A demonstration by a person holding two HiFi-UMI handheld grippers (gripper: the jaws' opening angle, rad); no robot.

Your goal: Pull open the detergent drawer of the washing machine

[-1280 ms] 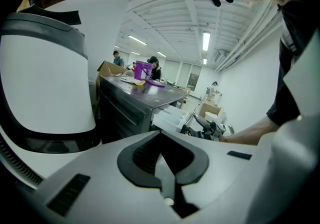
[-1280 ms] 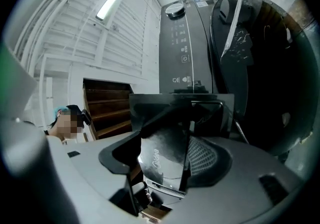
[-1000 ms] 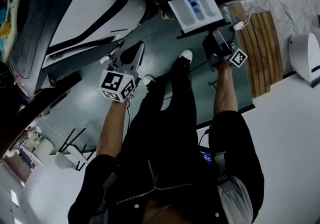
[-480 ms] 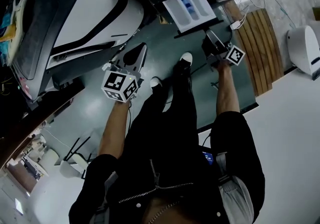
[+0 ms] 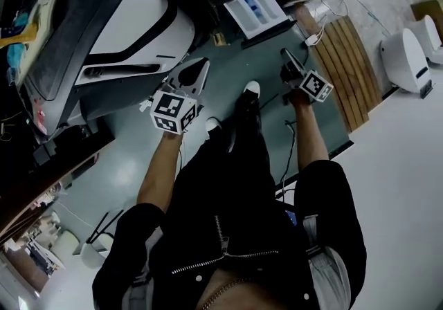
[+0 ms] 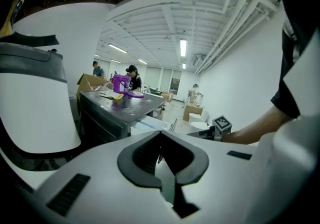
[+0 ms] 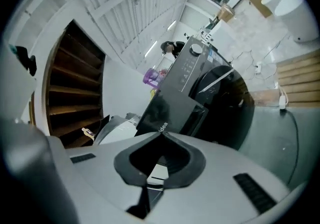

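a: where is the detergent drawer [image 5: 257, 7]?
b: far side, standing out of the dark washing machine [image 7: 185, 88].
a: and the fingers?
b: pressed together on both, holding nothing. right gripper [image 5: 285, 56] is near the drawer, not touching it; left gripper [image 5: 201, 65] is further left.

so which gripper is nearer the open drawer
The right gripper, just in front of the drawer; the left gripper sits further aside.
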